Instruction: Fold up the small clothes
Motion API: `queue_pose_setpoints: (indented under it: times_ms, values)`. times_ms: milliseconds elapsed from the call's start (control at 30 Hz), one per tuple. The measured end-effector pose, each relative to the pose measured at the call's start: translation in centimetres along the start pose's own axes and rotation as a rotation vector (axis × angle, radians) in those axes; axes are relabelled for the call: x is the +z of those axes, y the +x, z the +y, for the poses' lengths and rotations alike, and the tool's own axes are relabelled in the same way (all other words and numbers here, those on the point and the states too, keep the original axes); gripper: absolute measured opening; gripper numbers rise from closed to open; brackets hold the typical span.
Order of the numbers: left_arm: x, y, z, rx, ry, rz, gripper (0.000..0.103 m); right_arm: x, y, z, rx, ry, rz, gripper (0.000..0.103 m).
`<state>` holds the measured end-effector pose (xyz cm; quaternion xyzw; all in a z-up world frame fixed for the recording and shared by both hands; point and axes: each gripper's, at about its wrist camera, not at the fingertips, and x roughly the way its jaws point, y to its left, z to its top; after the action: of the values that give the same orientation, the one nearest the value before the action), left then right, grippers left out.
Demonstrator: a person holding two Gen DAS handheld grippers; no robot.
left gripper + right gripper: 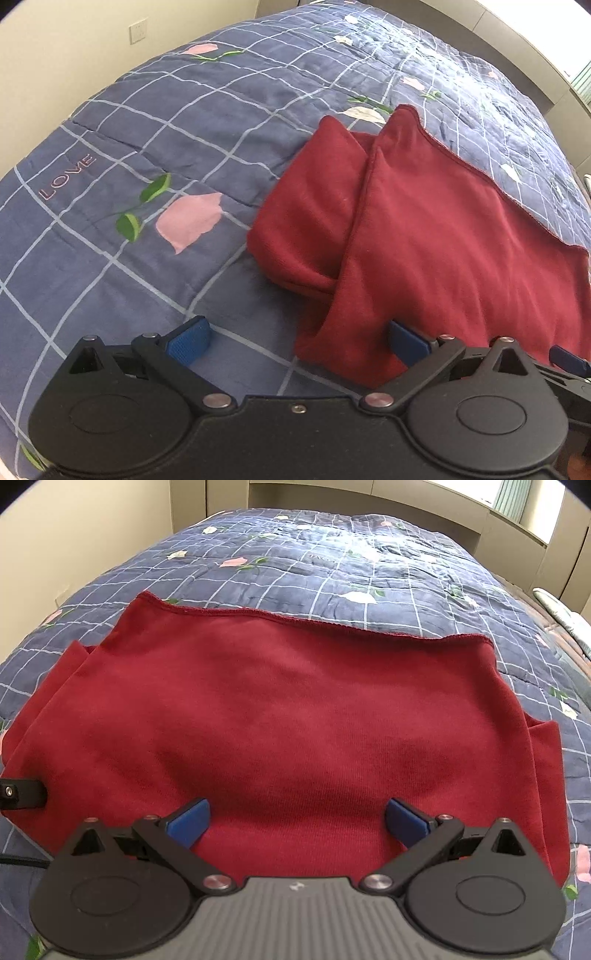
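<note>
A dark red garment (288, 709) lies folded on the bed, its stitched hem along the far side. In the left wrist view the garment (424, 229) fills the right half, with a folded-in sleeve at its left. My left gripper (297, 341) is open at the garment's near left corner; its right finger (406, 341) touches the cloth edge. My right gripper (297, 821) is open and empty, low over the garment's near edge. Part of the left gripper (22, 794) shows at the left edge of the right wrist view.
The bed carries a blue checked quilt (147, 147) with pink flowers and the word LOVE. A beige wall with a socket (138, 31) is on the left. A headboard (332, 498) and shelves stand at the far end.
</note>
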<state>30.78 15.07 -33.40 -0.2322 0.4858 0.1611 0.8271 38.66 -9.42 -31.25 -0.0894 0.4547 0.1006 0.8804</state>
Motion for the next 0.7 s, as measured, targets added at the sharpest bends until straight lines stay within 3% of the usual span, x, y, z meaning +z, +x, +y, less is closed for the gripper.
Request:
queue_pose_setpoints:
  times_ms: [233,467,700]
  values:
    - [-0.23,-0.22,-0.25,-0.016,-0.032,0.016,0.102,-0.04,0.02,-0.21,0.009,0.003,0.000,0.103]
    - [-0.19,-0.46,-0.10,-0.121,-0.103,0.066,0.102,-0.16,0.04,0.00,0.001,0.001,-0.004,0.103]
    - [-0.25,0.14,-0.36,-0.108,-0.084,0.078,0.102,-0.91,-0.19,0.05,-0.006,0.007,-0.048,0.103]
